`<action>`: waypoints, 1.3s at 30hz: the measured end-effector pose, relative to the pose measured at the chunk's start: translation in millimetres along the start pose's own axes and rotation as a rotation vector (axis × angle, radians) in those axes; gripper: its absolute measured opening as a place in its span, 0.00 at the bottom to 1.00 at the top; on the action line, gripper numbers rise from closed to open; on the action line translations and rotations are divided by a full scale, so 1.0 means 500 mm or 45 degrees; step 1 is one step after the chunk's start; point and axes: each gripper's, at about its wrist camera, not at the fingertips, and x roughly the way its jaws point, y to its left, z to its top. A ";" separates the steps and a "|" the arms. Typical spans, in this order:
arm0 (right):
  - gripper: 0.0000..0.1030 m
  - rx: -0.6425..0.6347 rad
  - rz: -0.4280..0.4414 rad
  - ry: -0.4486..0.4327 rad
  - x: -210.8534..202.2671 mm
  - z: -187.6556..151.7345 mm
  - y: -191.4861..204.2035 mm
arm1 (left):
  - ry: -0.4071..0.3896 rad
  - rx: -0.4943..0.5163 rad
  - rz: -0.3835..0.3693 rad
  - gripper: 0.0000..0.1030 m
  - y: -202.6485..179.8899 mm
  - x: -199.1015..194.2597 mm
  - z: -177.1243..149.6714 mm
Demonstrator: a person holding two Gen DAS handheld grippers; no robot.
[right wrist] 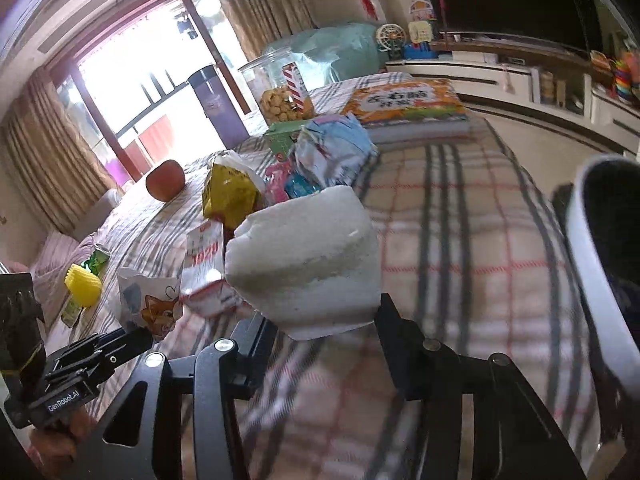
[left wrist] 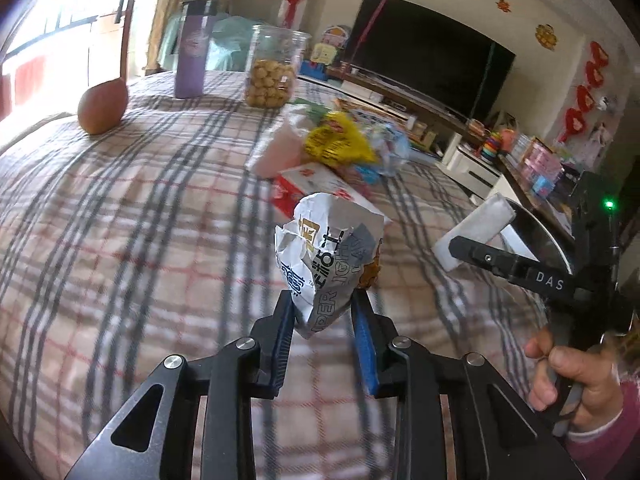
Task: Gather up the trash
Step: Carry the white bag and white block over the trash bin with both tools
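My left gripper (left wrist: 324, 298) is shut on a crumpled white paper wrapper (left wrist: 328, 248) with black print, held a little above the plaid tablecloth (left wrist: 140, 220); both blue pads (left wrist: 362, 320) press its lower end. My right gripper (right wrist: 320, 316) is shut on a white foam-like block (right wrist: 308, 252), which hides its fingertips. The same block (left wrist: 472, 232) shows at the right of the left wrist view, with a hand (left wrist: 572, 380) on the handle below it. In the right wrist view the left gripper (right wrist: 132, 336) holds the wrapper (right wrist: 152, 304) at the lower left.
A heap of wrappers lies mid-table: a yellow packet (left wrist: 336, 144), a red-and-white box (left wrist: 312, 188), blue-white plastic (right wrist: 332, 148). An apple (left wrist: 102, 106), a purple bottle (left wrist: 192, 52), a snack jar (left wrist: 272, 68) and a book (right wrist: 404, 100) stand farther off. A white-rimmed dark container (right wrist: 600, 264) is at the right.
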 end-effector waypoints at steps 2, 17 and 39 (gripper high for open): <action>0.48 0.008 -0.001 -0.007 -0.017 -0.010 -0.006 | 0.008 0.021 -0.025 0.27 -0.022 -0.003 -0.007; 0.48 0.103 -0.058 -0.084 -0.145 -0.064 -0.071 | 0.032 0.168 -0.155 0.27 -0.155 0.019 -0.005; 0.48 0.252 -0.200 -0.235 -0.281 -0.063 -0.208 | 0.066 0.315 -0.258 0.27 -0.302 0.104 0.038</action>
